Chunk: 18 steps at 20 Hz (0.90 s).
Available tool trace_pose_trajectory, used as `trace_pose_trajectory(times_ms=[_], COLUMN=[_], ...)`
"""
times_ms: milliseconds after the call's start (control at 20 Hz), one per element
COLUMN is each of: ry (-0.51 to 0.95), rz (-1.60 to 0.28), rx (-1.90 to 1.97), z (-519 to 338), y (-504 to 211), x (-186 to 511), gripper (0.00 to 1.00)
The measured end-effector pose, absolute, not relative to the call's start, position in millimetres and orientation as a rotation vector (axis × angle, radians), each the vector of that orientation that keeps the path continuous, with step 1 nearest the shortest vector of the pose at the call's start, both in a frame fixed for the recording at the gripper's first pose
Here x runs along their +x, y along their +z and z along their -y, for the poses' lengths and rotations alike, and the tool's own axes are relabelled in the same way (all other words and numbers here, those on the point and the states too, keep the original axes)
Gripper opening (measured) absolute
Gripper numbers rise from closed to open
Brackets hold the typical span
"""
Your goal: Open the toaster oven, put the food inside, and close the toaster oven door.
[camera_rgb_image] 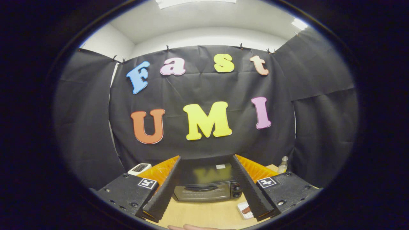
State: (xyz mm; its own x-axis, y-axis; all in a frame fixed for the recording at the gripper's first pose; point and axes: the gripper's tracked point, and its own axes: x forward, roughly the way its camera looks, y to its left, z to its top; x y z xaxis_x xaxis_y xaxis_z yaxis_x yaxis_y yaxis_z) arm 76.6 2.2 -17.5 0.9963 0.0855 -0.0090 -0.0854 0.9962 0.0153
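A black toaster oven point(206, 189) stands on the wooden table point(204, 214) beyond my fingers, seen from above and in front. Its glass door point(202, 192) is closed, with a dark handle across the top of the door and knobs point(236, 191) on its right side. My gripper point(206, 187) hangs above the table, open, its two black ribbed fingers point(166, 188) spread wide with the oven framed between them and nothing held. A small white tray holding brownish food point(245, 210) lies on the table just inside the right finger, partly hidden by it.
A white device point(139, 168) with a dark grille sits behind the left finger. A small clear bottle point(282, 164) stands at the table's back right. A person's hand point(191, 227) rests at the table's near edge. Black cloth walls close the booth behind and beside.
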Motion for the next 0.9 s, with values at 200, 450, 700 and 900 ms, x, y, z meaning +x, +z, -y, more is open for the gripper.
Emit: trace_pose_trajectory(times_ms=[200,450,700,900], ry=[0.085,0.116,0.096,0.088], rz=[-0.042,-0.106,-0.227,-0.37], rx=[0.023,-0.024,-0.039,-0.09], z=[0.1,-14.2,-18.2,-24.4], y=[-45.0,-95.5,-165.5,-225.8], x=[130.4,195.6,236.8,257.1], gripper=[0.99,0.99,1.0,1.0])
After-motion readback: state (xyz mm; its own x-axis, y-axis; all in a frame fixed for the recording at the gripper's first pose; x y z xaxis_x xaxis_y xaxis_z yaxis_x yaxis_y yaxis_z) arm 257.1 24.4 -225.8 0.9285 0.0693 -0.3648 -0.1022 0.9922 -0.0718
